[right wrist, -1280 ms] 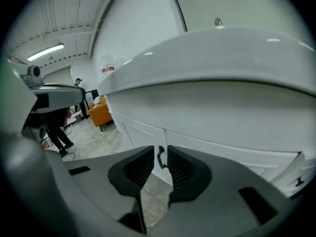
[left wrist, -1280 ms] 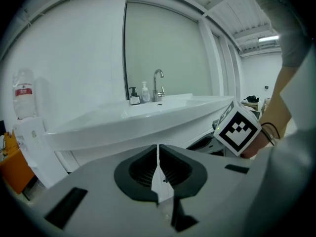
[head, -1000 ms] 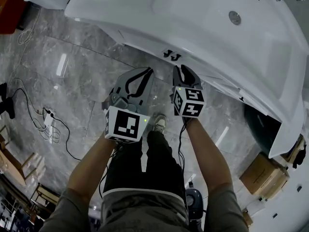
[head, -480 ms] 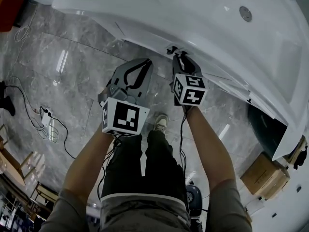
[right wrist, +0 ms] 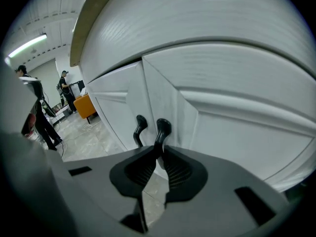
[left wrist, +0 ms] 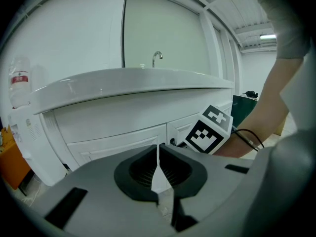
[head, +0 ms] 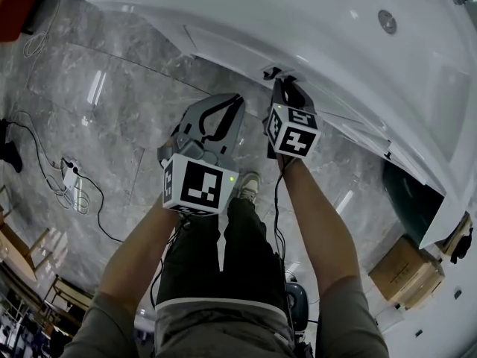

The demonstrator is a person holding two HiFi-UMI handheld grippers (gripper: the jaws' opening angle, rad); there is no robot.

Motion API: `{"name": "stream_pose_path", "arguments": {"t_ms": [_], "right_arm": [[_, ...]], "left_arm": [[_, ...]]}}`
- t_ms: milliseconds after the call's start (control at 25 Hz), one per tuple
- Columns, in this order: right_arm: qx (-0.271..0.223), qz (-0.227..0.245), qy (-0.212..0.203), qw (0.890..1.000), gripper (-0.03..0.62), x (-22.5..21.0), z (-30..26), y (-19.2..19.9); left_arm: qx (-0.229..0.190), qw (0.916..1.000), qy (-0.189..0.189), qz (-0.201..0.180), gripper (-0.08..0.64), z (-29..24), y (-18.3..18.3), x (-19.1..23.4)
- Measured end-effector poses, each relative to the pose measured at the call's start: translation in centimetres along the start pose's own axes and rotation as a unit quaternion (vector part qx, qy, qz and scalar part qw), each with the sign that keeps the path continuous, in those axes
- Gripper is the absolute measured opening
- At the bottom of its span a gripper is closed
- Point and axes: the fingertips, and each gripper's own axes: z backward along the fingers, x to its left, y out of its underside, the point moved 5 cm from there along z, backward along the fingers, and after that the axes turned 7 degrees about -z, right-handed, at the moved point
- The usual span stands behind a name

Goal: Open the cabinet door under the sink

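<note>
The white cabinet under the sink (head: 335, 28) has two doors, a left door (left wrist: 118, 141) and a right door (right wrist: 237, 127). Two black handles sit side by side at their meeting edges. My right gripper (right wrist: 159, 154) is up against the doors, its jaws shut on the lower end of the right handle (right wrist: 162, 131); the left handle (right wrist: 139, 127) is free beside it. From the head view the right gripper (head: 282, 82) reaches under the basin rim at the handles (head: 269, 72). My left gripper (head: 226, 101) hangs back from the cabinet, shut and holding nothing (left wrist: 158, 149).
A faucet (left wrist: 156, 58) stands at the back of the basin. Cables and a power strip (head: 71, 183) lie on the grey marble floor at left. A dark bin (head: 406, 200) and a cardboard box (head: 406, 268) are at right. People (right wrist: 66, 90) and an orange seat (right wrist: 86, 107) are far off.
Both grippers have moved forward toward the cabinet. The right gripper has gone from short of the handles to closing on the right one under the basin rim.
</note>
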Motion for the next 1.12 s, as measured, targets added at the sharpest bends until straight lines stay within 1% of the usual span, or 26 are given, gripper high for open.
{"name": "stream_pose_path", "arguments": {"t_ms": [120, 200, 360, 720, 840, 1000, 1120], "right_arm": [[0.000, 0.010, 0.008, 1.000, 0.057, 0.0, 0.1, 0.1], [0.003, 0.015, 0.005, 1.000, 0.057, 0.3, 0.6, 0.5], [0.006, 0.037, -0.012, 0.999, 0.057, 0.9, 2.4, 2.5], [0.013, 0.054, -0.038, 0.998, 0.057, 1.4, 5.6, 5.7], [0.018, 0.060, -0.054, 0.997, 0.057, 1.7, 7.0, 7.0], [0.017, 0.077, -0.060, 0.995, 0.057, 1.2, 8.5, 9.0], [0.013, 0.074, -0.073, 0.995, 0.057, 1.2, 9.8, 10.1]], "left_arm": [[0.001, 1.0000, 0.004, 0.000, 0.028, 0.1, -0.1, -0.5], [0.003, 1.0000, 0.006, -0.001, 0.028, 0.2, 0.0, -0.8], [0.010, 0.9998, 0.013, -0.006, 0.028, 0.6, 0.2, -1.9], [0.021, 0.9993, 0.030, -0.005, 0.028, 1.5, 0.2, -5.2], [0.025, 0.9990, 0.036, 0.000, 0.028, 1.8, 0.3, -6.5], [0.031, 0.9986, 0.040, 0.014, 0.028, 2.1, 0.4, -8.2], [0.036, 0.9981, 0.047, 0.013, 0.028, 2.5, 0.5, -9.3]]}}
